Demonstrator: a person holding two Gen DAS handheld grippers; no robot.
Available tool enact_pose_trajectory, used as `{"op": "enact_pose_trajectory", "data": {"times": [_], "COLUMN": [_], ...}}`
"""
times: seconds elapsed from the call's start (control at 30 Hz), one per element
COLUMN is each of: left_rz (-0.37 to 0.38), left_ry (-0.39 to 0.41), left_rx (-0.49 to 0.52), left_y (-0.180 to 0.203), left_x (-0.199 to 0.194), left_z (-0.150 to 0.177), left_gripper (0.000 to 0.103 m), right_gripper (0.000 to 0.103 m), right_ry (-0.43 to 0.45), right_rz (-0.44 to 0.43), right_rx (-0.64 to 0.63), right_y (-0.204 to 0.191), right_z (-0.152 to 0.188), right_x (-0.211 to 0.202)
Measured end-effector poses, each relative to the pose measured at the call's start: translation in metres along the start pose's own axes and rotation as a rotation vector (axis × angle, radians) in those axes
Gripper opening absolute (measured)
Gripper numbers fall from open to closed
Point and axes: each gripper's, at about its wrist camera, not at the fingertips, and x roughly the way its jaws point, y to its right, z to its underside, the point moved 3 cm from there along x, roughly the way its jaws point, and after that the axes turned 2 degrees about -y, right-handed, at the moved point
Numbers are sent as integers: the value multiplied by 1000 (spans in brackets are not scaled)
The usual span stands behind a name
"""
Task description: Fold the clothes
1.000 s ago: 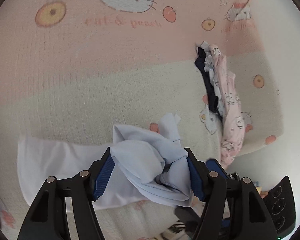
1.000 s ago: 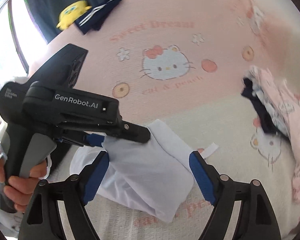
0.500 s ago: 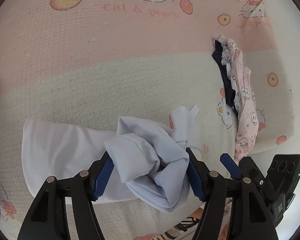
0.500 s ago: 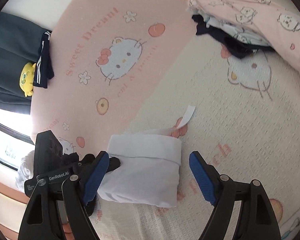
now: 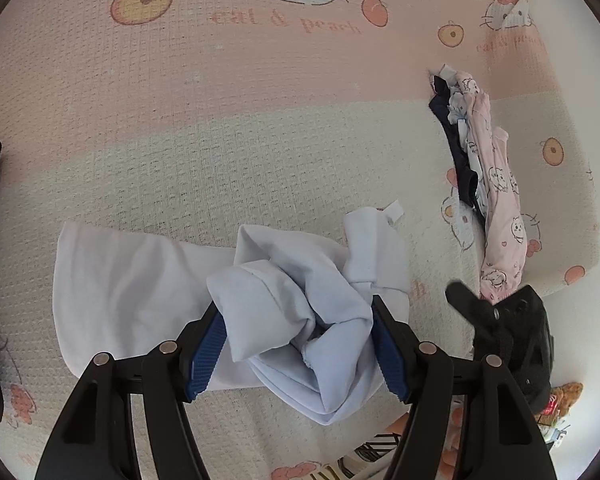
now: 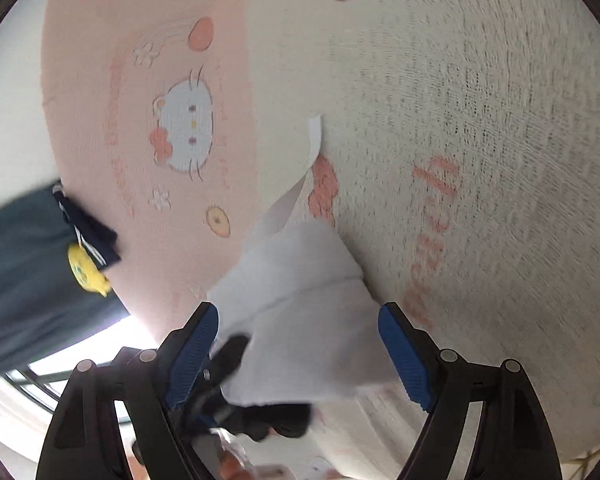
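Soft pale-blue garment (image 5: 300,304) bunches on waffle-weave bedspread (image 5: 228,160).

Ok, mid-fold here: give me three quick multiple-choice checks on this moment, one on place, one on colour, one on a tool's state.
1. Where does the unfolded clothes pile lie in the left wrist view?
A. right of the held garment
B. under it
C. off the bed

2. What colour is the bunched garment?
A. dark navy
B. pale blue
C. pink

3. What is the left tool doing?
A. standing open over bare blanket
B. gripping a yellow toy
C. clamped on the bunched garment

Answers: 1 A, the pile lies on the blanket near its right edge. 2 B, the folds read pale blue. 3 C, both blue pads press into the cloth.
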Motion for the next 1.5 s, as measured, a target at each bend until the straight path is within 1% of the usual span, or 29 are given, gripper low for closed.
{"op": "enact_pose_trajectory", "data": {"times": [0.1,0.17,0.23,0.27,0.3,0.4,0.47,0.53,0.6,0.7,0.73,0.8,0.83,0.93,1.03,1.13,1.27,1.37,1.5], "left_rz": [6,10,10,13,17,47,79,109,142,222,244,286,303,389,478,563,552,594,603], "left_ry": [0,2,3,5,7,34,53,60,68,73,77,90,94,89,76,50,25,-9,-46], "left_rx": [-1,-2,2,7,11,29,42,45,46,34,27,7,-4,-58,-92,-122,-67,-50,8], "left_y": [-1,-1,0,1,2,8,13,16,19,21,21,16,12,0,-9,-8,17,35,62], "left_x": [-1,-2,-2,-3,-3,-10,-17,-23,-30,-41,-43,-50,-53,-56,-56,-51,-39,-30,-20], "left_z": [3,4,5,5,6,8,10,11,12,12,11,10,10,11,15,20,23,24,27], "left_gripper": [66,66,66,66,65,65,65,65,65,65,65,65,65,65,65,65,66,66,66], "right_gripper": [82,81,66,55,53,49,49,49,49,49,49,49,49,49,49,49,49,49,49], "right_ry": [-22,-17,1,12,23,29,30,36,51,80,89,106,111,123,124,126,161,193,221], "right_rz": [33,42,60,65,71,1,-9,-18,13,69,74,70,80,120,141,169,230,223,219], "right_rx": [-2,-29,-37,-27,-17,29,2,-51,-133,-238,-261,-297,-313,-360,-387,-417,-444,-406,-363], "right_y": [1,-3,-3,0,2,8,4,-7,-21,-41,-47,-58,-62,-73,-84,-94,-97,-89,-78], "right_z": [-3,0,2,2,2,5,7,10,14,18,20,25,28,38,46,53,61,57,51], "right_x": [14,17,17,16,15,7,3,0,-3,-7,-9,-12,-14,-13,-14,-18,-29,-48,-75]}}
